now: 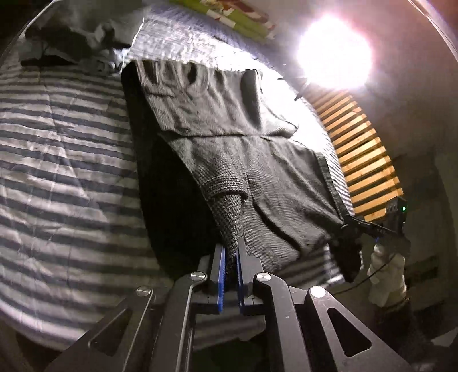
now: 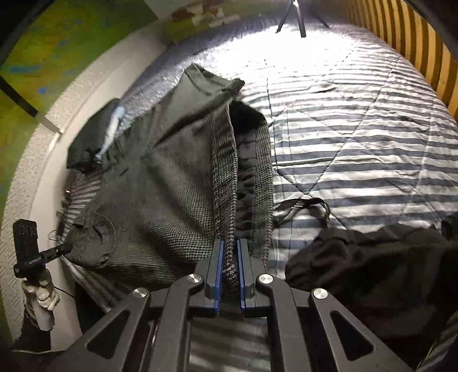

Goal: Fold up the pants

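Observation:
Dark grey woven pants point(image 1: 229, 126) hang stretched above the striped bed point(image 1: 63, 148), held by both grippers. My left gripper point(image 1: 230, 250) is shut on a bunched corner of the fabric between its blue pads. At the far right of that view my right gripper point(image 1: 347, 221) pinches the other corner, carried by a white-gloved hand point(image 1: 386, 274). In the right wrist view my right gripper point(image 2: 229, 246) is shut on a ribbed edge of the pants point(image 2: 160, 186). My left gripper point(image 2: 67, 247) grips the fabric at the far left.
A striped quilt point(image 2: 357, 128) covers the bed. Other dark garments lie on it: one pile point(image 2: 372, 266) near my right gripper, another point(image 1: 71, 37) at the far end. A wooden slatted headboard point(image 1: 360, 148), a bright lamp point(image 1: 333, 51) and a tripod point(image 2: 294, 17) stand beyond.

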A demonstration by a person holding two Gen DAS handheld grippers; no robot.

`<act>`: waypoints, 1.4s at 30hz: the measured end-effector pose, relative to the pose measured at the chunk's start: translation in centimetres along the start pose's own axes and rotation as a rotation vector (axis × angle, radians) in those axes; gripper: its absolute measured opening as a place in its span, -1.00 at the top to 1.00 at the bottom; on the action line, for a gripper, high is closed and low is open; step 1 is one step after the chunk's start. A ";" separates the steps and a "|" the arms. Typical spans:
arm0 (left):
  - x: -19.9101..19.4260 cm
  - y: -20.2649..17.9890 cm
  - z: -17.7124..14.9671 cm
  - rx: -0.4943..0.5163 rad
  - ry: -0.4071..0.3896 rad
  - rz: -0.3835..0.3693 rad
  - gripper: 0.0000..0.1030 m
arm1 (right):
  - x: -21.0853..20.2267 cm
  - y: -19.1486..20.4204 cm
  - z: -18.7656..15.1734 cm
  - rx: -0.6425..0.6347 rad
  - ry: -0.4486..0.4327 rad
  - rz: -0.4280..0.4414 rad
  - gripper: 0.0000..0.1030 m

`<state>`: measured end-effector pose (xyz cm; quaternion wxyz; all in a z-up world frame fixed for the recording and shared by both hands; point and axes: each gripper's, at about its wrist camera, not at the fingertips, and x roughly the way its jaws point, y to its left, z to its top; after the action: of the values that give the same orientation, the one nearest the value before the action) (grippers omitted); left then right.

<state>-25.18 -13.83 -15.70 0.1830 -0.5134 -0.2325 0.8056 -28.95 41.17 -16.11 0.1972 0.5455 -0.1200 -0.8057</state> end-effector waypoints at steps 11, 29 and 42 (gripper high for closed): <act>3.7 1.3 -2.2 0.009 0.123 0.060 0.24 | 2.8 -0.6 -2.2 -0.026 0.089 -0.089 0.78; 6.6 5.8 19.0 -0.127 -0.138 0.156 -0.09 | 9.4 8.1 22.4 -0.142 -0.085 -0.107 0.22; 13.0 7.4 21.5 -0.037 -0.057 0.323 -0.09 | 18.5 5.2 24.5 -0.217 0.101 -0.130 0.21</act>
<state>-50.47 -16.96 -21.67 0.0351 -0.5242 -0.1670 0.8343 -56.75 27.67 -20.13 0.2082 0.5676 0.0135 -0.7964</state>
